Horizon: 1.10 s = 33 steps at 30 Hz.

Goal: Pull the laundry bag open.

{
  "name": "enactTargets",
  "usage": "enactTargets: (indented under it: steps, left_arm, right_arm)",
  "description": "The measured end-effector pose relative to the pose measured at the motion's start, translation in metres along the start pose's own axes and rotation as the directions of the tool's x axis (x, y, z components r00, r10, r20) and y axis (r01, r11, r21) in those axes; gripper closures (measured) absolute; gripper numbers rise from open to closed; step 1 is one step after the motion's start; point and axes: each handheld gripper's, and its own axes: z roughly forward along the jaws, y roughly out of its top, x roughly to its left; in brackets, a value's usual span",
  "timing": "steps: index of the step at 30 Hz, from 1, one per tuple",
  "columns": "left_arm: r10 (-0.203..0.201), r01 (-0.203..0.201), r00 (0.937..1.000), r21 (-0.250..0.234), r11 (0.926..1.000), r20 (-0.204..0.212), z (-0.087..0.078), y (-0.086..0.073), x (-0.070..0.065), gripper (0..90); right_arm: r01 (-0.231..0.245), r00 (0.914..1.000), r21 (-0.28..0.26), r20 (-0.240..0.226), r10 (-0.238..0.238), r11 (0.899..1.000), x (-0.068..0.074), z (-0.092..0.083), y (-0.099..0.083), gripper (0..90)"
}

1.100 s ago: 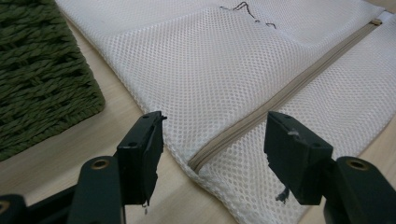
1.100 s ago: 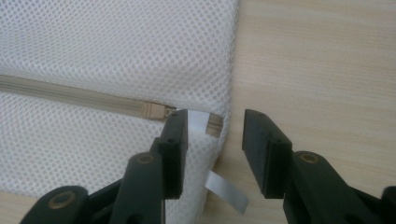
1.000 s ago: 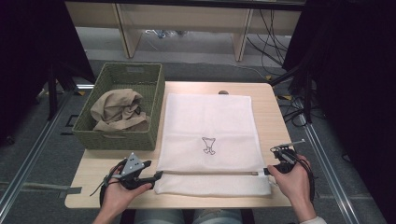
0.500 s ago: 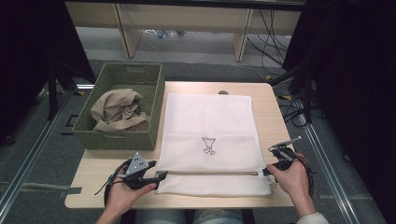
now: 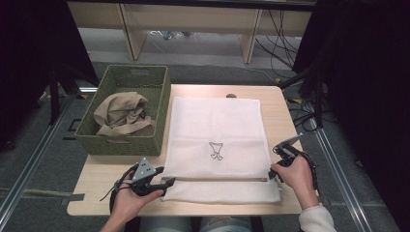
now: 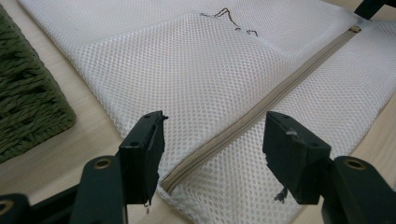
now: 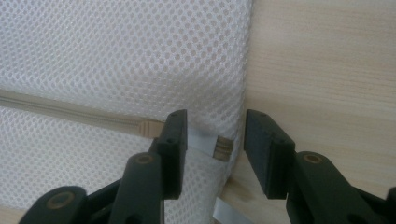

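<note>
Table (image 5: pixel 290 121): mesh bag (image 5: pixel 217 125), basket (image 5: pixel 126 143)

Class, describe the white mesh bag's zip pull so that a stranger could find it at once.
On the light wooden table lies a flat white mesh laundry bag. Follow its beige zip along the near edge to the person's right end. There the small beige zip pull sits between the right gripper's open jaws.

A: What does the mesh laundry bag (image 5: pixel 215 130) look like?

B: It is white, fine honeycomb netting, rectangular, lying flat on the desk (image 5: pixel 280 111), with a small dark hanger drawing (image 5: pixel 215 150) near its middle.

A: And the zipper (image 6: pixel 261 107)?

B: Beige, closed, running straight across the bag near its front edge. At the right end, its tab (image 7: pixel 223 148) sits by the bag's side seam, with a white ribbon (image 7: pixel 200 138) beside it.
</note>
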Motion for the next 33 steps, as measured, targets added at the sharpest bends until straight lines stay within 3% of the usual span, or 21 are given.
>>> enactTargets:
  steps: [1, 2, 6, 7, 8, 10, 12, 13, 16, 18, 19, 21, 22, 23, 24, 26, 27, 29, 31, 32, 33]
  left_arm:
    - [-0.005, 0.005, 1.0000, 0.002, 1.0000, 0.000, 0.000, 0.000, -0.001, 38.2]
    - [0.011, -0.011, 0.9999, 0.006, 0.9999, -0.005, 0.000, 0.000, -0.001, 38.0]
    - [0.017, -0.017, 0.9998, 0.005, 0.9998, 0.003, 0.002, -0.001, -0.001, 37.7]
    - [0.017, -0.017, 0.9999, 0.004, 0.9998, 0.001, 0.002, -0.001, -0.001, 37.7]
    - [0.015, -0.015, 0.9999, 0.004, 0.9999, 0.002, 0.002, -0.001, -0.001, 37.7]
    - [0.019, -0.019, 0.9998, 0.009, 0.9998, 0.002, 0.001, -0.001, -0.001, 37.7]
    - [0.014, -0.014, 0.9999, 0.004, 0.9999, 0.004, 0.002, -0.001, -0.001, 37.7]
    - [0.015, -0.015, 0.9999, 0.004, 0.9999, 0.004, 0.002, -0.001, -0.001, 37.7]
    - [0.021, -0.021, 0.9998, 0.011, 0.9997, 0.002, 0.002, -0.001, -0.001, 37.5]
    - [0.005, -0.005, 1.0000, 0.009, 0.9999, -0.002, 0.002, -0.002, -0.002, 37.3]
    - [0.006, -0.006, 1.0000, 0.010, 0.9999, -0.003, 0.002, -0.002, -0.003, 37.4]
    - [0.027, -0.027, 0.9996, 0.008, 0.9996, -0.002, 0.002, -0.001, -0.002, 37.4]
    - [0.028, -0.028, 0.9996, 0.007, 0.9996, -0.002, 0.002, -0.001, -0.002, 37.4]
    - [0.026, -0.026, 0.9997, 0.005, 0.9996, 0.000, 0.003, -0.001, -0.002, 37.6]
    - [0.024, -0.024, 0.9997, 0.000, 0.9997, 0.001, 0.003, 0.000, -0.003, 38.0]
    - [0.026, -0.026, 0.9996, -0.001, 0.9997, 0.014, 0.004, 0.001, -0.004, 39.8]
    - [0.027, -0.026, 0.9995, -0.010, 0.9996, 0.017, 0.005, 0.001, -0.006, 41.7]
    - [0.069, -0.069, 0.9972, -0.011, 0.9976, 0.030, 0.006, 0.003, -0.006, 45.9]
    - [0.061, -0.060, 0.9972, -0.012, 0.9981, 0.043, 0.010, 0.004, -0.010, 47.1]
    - [0.068, -0.068, 0.9962, -0.005, 0.9977, 0.055, 0.013, 0.006, -0.011, 47.2]
    - [0.069, -0.069, 0.9959, -0.006, 0.9976, 0.059, 0.016, 0.007, -0.012, 47.2]
  right_arm:
    - [-0.065, 0.9978, 0.060, -0.007, 0.066, 0.996, 0.005, -0.003, 0.001, 60.0]
    - [-0.002, 1.0000, 0.028, 0.000, 0.002, 1.000, 0.001, -0.001, 0.002, 59.9]
    - [-0.042, 0.9991, 0.084, 0.005, 0.042, 0.996, 0.003, 0.001, 0.001, 59.6]
    - [-0.032, 0.9995, 0.046, 0.007, 0.031, 0.998, 0.001, 0.005, 0.000, 59.4]
    - [-0.067, 0.9978, 0.082, 0.011, 0.066, 0.994, 0.003, 0.003, 0.000, 59.5]
    - [0.024, 0.9994, 0.051, 0.023, -0.025, 0.998, -0.002, 0.009, -0.001, 59.8]
    - [-0.067, 0.9972, 0.059, 0.035, 0.065, 0.996, 0.007, 0.010, -0.001, 60.2]
    - [-0.026, 0.9990, 0.079, 0.038, 0.024, 0.997, 0.005, 0.009, 0.001, 60.3]
    - [-0.018, 0.9986, 0.082, 0.051, 0.014, 0.996, 0.005, 0.012, -0.001, 61.4]
    - [-0.084, 0.9953, 0.073, 0.054, 0.080, 0.994, 0.012, 0.012, -0.001, 63.7]
    - [-0.068, 0.9966, 0.137, 0.056, 0.061, 0.988, 0.012, 0.009, 0.001, 66.7]
    - [-0.110, 0.9927, 0.099, 0.061, 0.105, 0.989, 0.018, 0.011, 0.000, 72.1]
    - [-0.050, 0.9979, 0.124, 0.048, 0.044, 0.991, 0.015, 0.010, 0.001, 75.4]
    - [-0.092, 0.9951, 0.093, 0.046, 0.088, 0.991, 0.019, 0.012, 0.001, 77.4]
    - [-0.050, 0.9982, 0.113, 0.039, 0.046, 0.992, 0.017, 0.011, 0.002, 79.2]
    - [-0.078, 0.9965, 0.110, 0.040, 0.074, 0.991, 0.020, 0.011, 0.003, 81.3]
    - [-0.050, 0.9983, 0.115, 0.035, 0.046, 0.992, 0.018, 0.011, 0.004, 81.7]
    - [-0.082, 0.9963, 0.142, 0.038, 0.077, 0.986, 0.020, 0.010, 0.005, 82.0]
    - [-0.069, 0.9973, 0.111, 0.033, 0.066, 0.991, 0.021, 0.011, 0.003, 82.5]
    - [-0.055, 0.9979, 0.117, 0.040, 0.051, 0.992, 0.021, 0.011, 0.003, 82.9]
    - [0.015, 0.9990, 0.123, 0.039, -0.020, 0.992, 0.017, 0.011, 0.003, 83.3]
